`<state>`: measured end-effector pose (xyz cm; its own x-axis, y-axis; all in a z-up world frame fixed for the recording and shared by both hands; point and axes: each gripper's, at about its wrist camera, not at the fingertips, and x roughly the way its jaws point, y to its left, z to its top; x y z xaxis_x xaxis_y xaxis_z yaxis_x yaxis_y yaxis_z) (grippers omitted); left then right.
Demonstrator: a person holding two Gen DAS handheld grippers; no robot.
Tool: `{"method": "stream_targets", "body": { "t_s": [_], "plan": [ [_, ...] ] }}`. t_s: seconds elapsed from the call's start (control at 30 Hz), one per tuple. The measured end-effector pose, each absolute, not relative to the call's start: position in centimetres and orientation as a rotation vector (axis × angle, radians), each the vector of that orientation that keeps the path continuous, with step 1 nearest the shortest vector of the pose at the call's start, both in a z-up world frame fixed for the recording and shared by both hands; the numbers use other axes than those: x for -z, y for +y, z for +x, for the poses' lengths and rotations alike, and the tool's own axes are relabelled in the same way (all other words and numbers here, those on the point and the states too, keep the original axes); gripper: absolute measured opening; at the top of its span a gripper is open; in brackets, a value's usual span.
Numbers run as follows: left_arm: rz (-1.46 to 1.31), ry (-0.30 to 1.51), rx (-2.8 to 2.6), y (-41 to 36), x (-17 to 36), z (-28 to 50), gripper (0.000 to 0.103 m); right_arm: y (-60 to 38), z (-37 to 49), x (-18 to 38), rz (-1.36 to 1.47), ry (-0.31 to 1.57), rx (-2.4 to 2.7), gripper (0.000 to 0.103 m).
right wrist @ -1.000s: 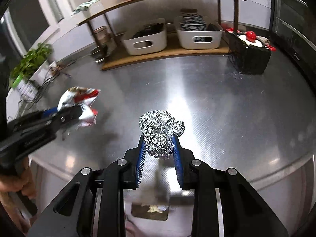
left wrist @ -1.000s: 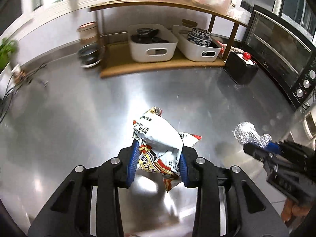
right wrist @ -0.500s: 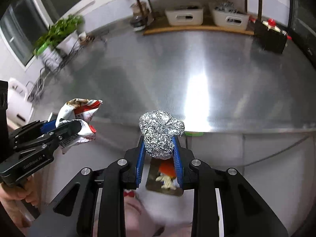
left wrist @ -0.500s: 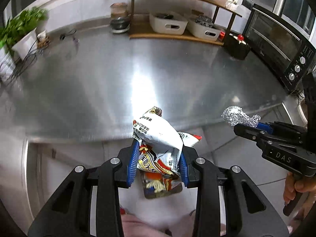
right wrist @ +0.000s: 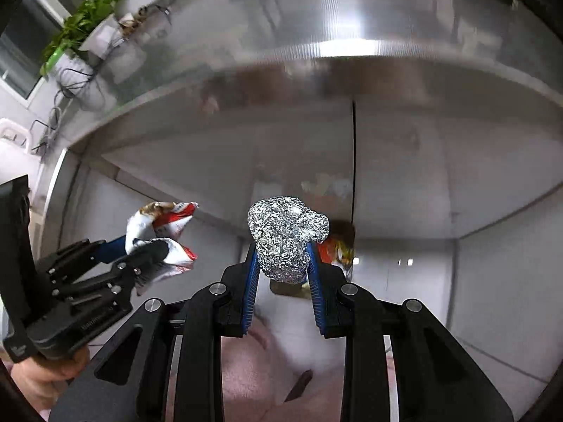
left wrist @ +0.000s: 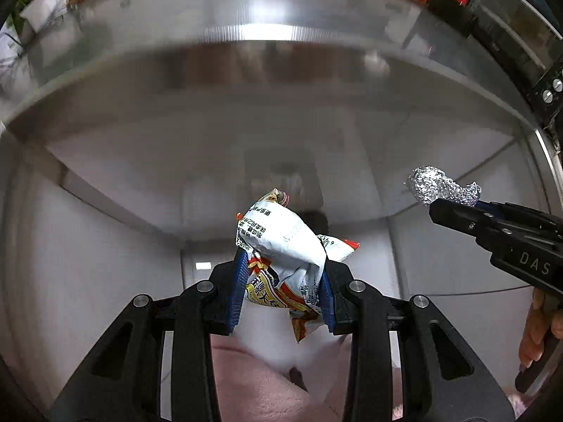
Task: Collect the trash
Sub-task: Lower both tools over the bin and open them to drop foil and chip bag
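The left tongs (left wrist: 281, 286) are clenched on a crumpled snack wrapper (left wrist: 281, 246), the blue pads (left wrist: 238, 281) pinching its lower half while the printed top pokes up and a torn corner hangs below. It looks feather-light, soft and slick: thin film that folds under pressure and could slide out if the squeeze eases. A bunched, several-layer part near the middle is the safest place to pinch, not a loose flap.

The right tongs (right wrist: 283, 274) grasp a foil ball (right wrist: 286, 237) by its narrower lower part, the wider lump sitting above the pads. Foil is light, holds its crushed shape, and dents rather than springs back, so a moderate grip across the waist should do.

Both pieces hang in the air, side by side, on the near side of the steel table (left wrist: 246, 10), in front of its grey front panels and below its edge. Beneath the foil, a small dark container (right wrist: 286, 288) with orange scraps is partly visible, probably the bin. Pink fabric (right wrist: 246, 369) fills the nearest part of both views. A potted plant (right wrist: 81, 17) stands far left.
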<state>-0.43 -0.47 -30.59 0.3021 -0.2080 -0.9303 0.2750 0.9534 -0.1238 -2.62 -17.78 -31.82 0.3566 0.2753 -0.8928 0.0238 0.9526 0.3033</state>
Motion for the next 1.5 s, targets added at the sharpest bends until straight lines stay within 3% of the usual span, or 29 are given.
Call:
{"method": "stream_targets", "body": {
  "t_s": [0.37, 0.97, 1.13, 1.2, 1.27, 1.37, 1.5],
  "plan": [
    [0.064, 1.319, 0.346, -2.0, 39.1, 0.8, 0.034, -17.2, -0.7, 40.6, 0.307, 1.293, -0.113, 0.028],
    [0.038, 1.412, 0.363, -3.8, 45.2, 3.2, 0.036, -16.6, 2.6, 44.6, 0.378, 1.421, -0.069, 0.03],
    [0.036, 1.431, 0.366, -3.6, 45.5, 3.5, 0.042, -16.9, 2.8, 44.4, 0.398, 1.424, -0.055, 0.032],
    [0.036, 1.434, 0.372, -3.7, 45.4, 3.5, 0.046, -17.3, 2.9, 44.3, 0.415, 1.417, -0.049, 0.034],
    [0.039, 1.434, 0.375, -3.8, 45.3, 3.5, 0.048, -17.6, 3.0, 44.4, 0.426, 1.412, -0.047, 0.043],
    [0.041, 1.428, 0.371, -3.8, 44.9, 3.6, 0.052, -17.7, 3.1, 44.0, 0.429, 1.396, -0.041, 0.045],
    [0.04, 1.413, 0.357, -3.7, 44.1, 3.5, 0.074, -17.9, 2.9, 43.0, 0.417, 1.371, -0.029, 0.06]
  ]
}}
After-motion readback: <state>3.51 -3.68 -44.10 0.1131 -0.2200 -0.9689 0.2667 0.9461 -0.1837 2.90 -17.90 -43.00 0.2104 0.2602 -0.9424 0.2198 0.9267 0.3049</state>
